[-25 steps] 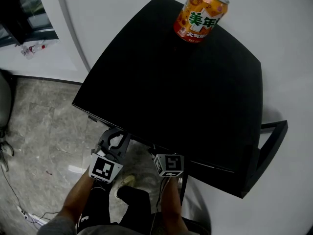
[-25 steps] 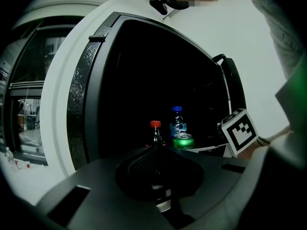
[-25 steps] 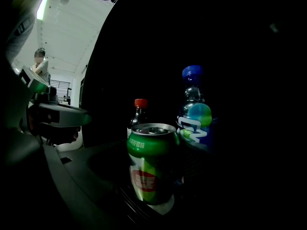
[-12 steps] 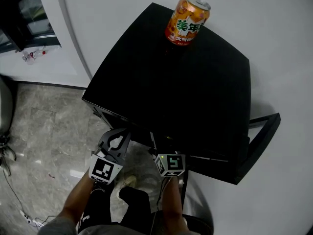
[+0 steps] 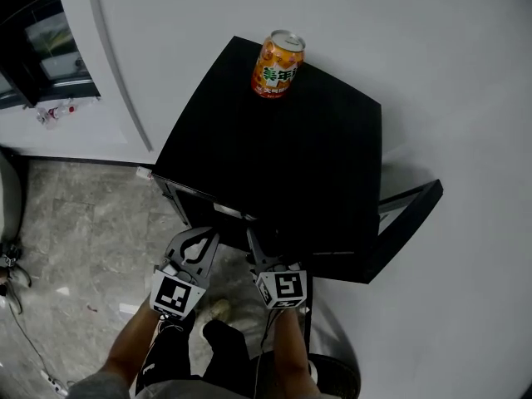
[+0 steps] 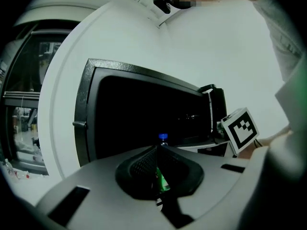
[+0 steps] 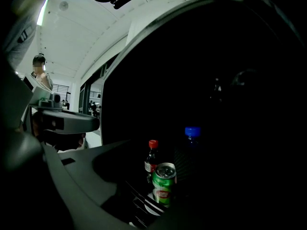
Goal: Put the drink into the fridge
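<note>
An orange drink can [image 5: 278, 65] stands upright at the far edge of the black mini fridge's top [image 5: 283, 173]. The fridge's door [image 5: 409, 210] hangs open to the right. Both grippers are low at the open front. My left gripper [image 5: 196, 241] is shut with nothing held. My right gripper [image 5: 258, 249] points into the dark inside, its jaws wide and closing, the tips hidden under the fridge's top. In the right gripper view a green can [image 7: 164, 183] stands ahead between the jaw lines, and no pad presses on it.
Behind the green can stand a red-capped bottle [image 7: 152, 160] and a blue-capped bottle [image 7: 192, 139]. A white wall runs behind and right of the fridge. Grey marble floor [image 5: 75, 231] lies to the left. The person's legs and a shoe [image 5: 218, 309] are below the grippers.
The head view has drawn back, so the fridge and orange can look smaller and sit further up-left. Both grippers stay at the fridge's front, slightly lower in the picture.
</note>
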